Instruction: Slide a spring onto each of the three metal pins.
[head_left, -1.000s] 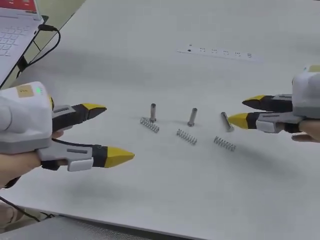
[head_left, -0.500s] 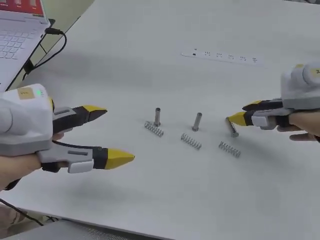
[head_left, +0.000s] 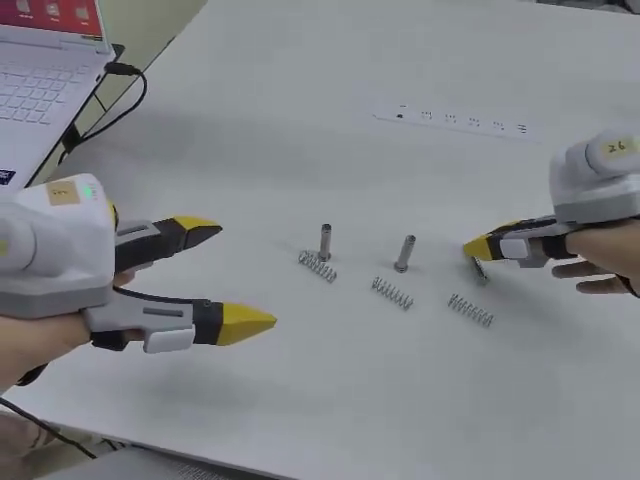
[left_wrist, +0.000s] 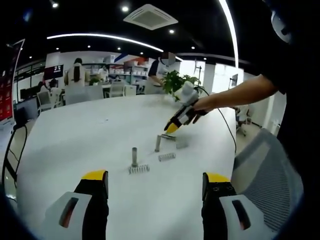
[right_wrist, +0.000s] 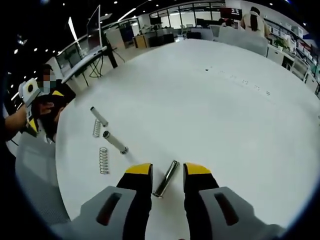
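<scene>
The right gripper (head_left: 480, 246) reaches in low, jaws slightly apart around the tilted pin (right_wrist: 167, 177) (the rightmost one), while the left gripper (head_left: 240, 275) hovers over the counter (head_left: 330, 400), jaws wide.

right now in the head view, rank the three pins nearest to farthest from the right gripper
1. The right pin, at the right end of the row, between the jaws of the right gripper.
2. The middle pin, standing just left of it.
3. The left pin, standing at the row's far left end.
</scene>
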